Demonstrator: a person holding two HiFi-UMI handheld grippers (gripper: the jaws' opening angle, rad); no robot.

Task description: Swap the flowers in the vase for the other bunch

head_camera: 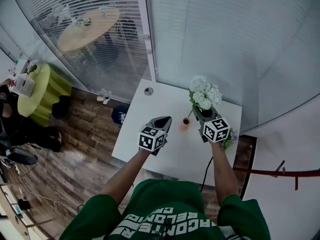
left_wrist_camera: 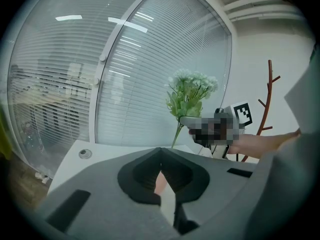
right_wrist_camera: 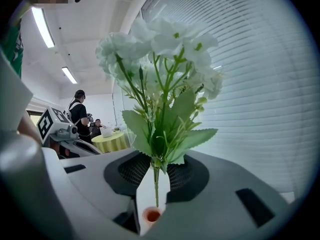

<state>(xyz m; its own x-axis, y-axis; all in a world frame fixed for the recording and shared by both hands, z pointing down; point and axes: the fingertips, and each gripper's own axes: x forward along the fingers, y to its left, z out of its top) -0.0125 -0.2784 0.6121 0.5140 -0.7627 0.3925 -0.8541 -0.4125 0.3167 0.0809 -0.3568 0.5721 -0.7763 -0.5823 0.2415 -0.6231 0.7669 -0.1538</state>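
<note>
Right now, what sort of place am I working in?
Probably an office or meeting area: glass walls with white slatted blinds, a small white rectangular table, and a round table draped in yellow-green cloth.

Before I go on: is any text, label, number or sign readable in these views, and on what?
Green shirt: white print, upside down and cut by the frame edge; too distorted to read.
Left cube and right cube: black-and-white square markers only, no letters.
White flowers, vase, table: no text.
</note>
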